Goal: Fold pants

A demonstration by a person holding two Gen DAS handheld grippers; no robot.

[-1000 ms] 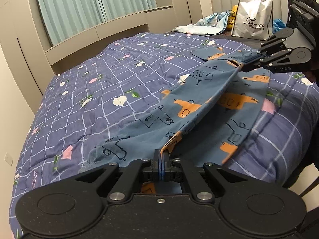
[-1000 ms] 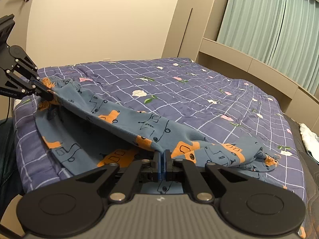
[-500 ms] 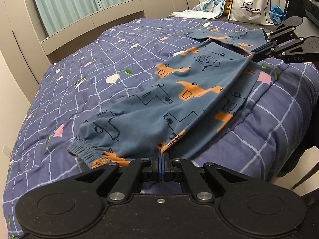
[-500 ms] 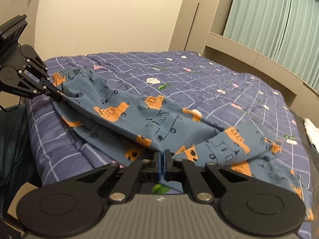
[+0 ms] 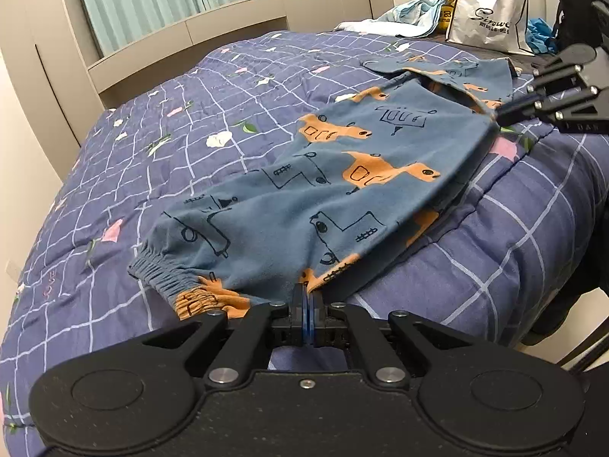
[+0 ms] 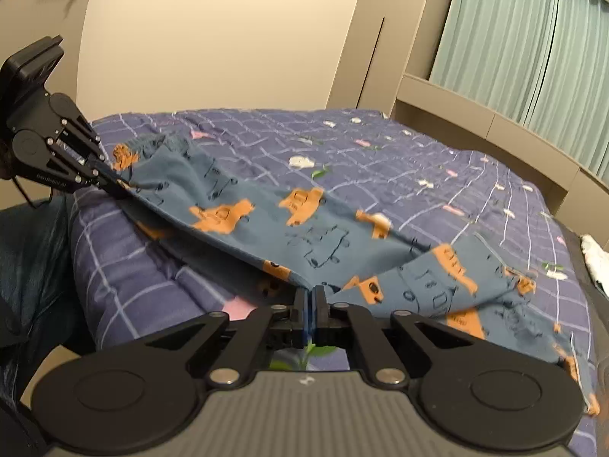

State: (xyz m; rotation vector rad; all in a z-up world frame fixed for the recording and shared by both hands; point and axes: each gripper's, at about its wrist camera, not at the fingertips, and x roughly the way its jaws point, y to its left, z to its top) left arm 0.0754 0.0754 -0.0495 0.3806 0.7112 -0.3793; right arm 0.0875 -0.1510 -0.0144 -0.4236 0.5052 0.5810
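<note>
While the left gripper (image 5: 307, 297) pinches the pants (image 5: 342, 186) near the cuff, the right gripper (image 6: 310, 297) clamps the waist end; they lie on the quilt (image 5: 190, 144), lower leg mostly hidden, white bag (image 5: 491, 11) beyond.

The pants (image 6: 323, 224) look motion-blurred; their lower leg (image 5: 422, 224) lies hidden under the top one.

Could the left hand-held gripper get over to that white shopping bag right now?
Probably not: the left hand-held gripper is shut on the pants, and the white bag stands at the bed's far end.
</note>
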